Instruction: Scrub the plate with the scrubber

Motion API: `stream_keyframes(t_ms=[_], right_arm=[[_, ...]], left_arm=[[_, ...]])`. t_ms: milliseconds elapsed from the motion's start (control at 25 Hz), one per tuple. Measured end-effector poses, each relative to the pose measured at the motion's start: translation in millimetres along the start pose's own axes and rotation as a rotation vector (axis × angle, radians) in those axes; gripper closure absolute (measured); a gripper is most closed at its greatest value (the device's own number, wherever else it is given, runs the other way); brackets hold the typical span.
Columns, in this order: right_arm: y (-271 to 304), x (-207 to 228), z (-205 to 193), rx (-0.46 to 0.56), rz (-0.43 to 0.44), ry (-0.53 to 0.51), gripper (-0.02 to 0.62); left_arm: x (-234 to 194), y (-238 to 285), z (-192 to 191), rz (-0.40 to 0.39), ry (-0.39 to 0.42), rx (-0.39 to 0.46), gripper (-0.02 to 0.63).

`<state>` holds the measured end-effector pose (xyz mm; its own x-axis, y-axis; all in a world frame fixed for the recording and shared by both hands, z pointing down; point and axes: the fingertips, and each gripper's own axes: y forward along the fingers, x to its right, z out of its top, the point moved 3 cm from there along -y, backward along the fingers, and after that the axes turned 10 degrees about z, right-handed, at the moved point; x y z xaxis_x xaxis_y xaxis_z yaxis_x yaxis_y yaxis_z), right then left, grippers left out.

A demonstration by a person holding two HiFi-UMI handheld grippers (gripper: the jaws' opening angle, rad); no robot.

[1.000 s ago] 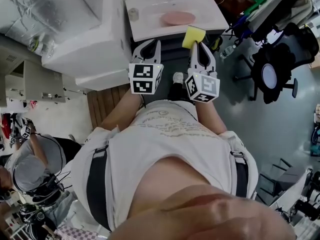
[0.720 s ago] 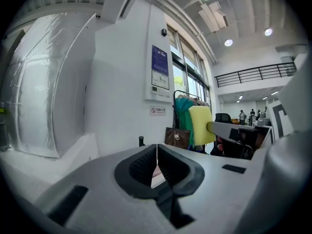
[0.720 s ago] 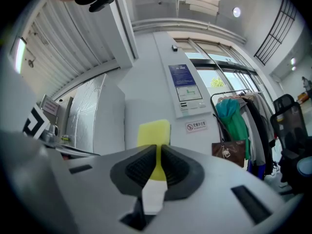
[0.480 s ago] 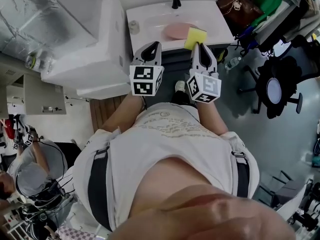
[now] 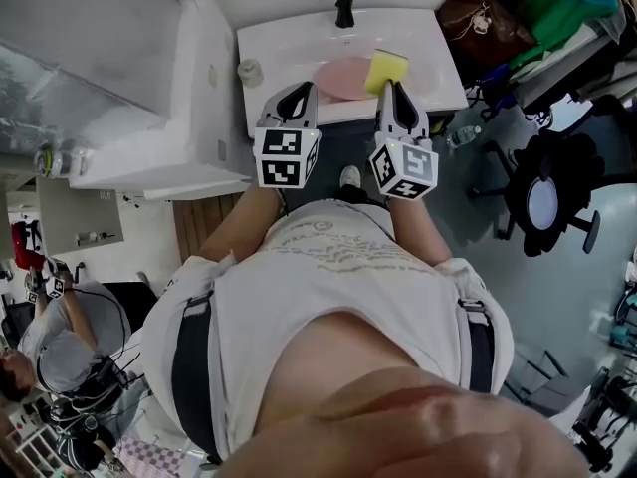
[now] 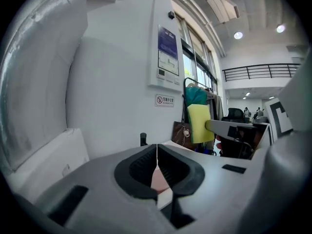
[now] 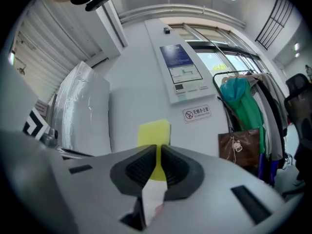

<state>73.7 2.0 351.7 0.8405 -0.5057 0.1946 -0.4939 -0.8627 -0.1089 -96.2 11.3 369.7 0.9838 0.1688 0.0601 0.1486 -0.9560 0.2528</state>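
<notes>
Plate (image 5: 336, 78) lies flat on the white surface (image 5: 289, 40) near the faucet (image 5: 344, 6), face up for scrubbing. Right tongs (image 5: 396, 90) pinch the yellow scrubber (image 5: 387, 67) by its lower edge, leaving its broad face free. Left tongs (image 5: 296, 96) are pressed together, empty.

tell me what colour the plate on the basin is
Pink. The plate on the white basin shows best in the head view.
</notes>
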Motion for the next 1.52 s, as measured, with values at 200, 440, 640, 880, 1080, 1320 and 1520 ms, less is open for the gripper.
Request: stream_keyframes(t_ms=[200, 440, 640, 880, 1080, 1320, 1520], right_arm=[[34.5, 38.2, -7.9, -0.029, -0.003, 0.005, 0.554], [76.9, 77.3, -22.2, -0.084, 0.027, 0.013, 0.554], [114.5, 100.8, -28.9, -0.126, 0.082, 0.018, 0.554], [150.8, 113.1, -36.4, -0.197, 0.171, 0.002, 0.554], [169.5, 115.3, -54.6, -0.256, 0.206, 0.032, 0.554], [173.3, 115.8, -83.0, -0.33, 0.157, 0.037, 0.554], [168.0, 116.0, -90.4, -0.349, 0.1, 0.019, 0.554]], left_arm=[[1.5, 54.3, 4.7, 0.008, 0.0, -0.034, 0.581], [0.3, 109.9, 3.7, 0.033, -0.017, -0.076, 0.581], [-2.7, 151.0, 5.8, 0.066, -0.027, -0.115, 0.58], [-16.7, 180.8, -5.3, 0.118, -0.066, -0.184, 0.581], [-32.3, 192.6, -19.0, 0.146, -0.097, -0.238, 0.581], [-47.3, 210.9, -46.5, 0.107, -0.089, -0.321, 0.58], [-57.5, 231.8, -98.7, 0.054, -0.146, -0.491, 0.58]])
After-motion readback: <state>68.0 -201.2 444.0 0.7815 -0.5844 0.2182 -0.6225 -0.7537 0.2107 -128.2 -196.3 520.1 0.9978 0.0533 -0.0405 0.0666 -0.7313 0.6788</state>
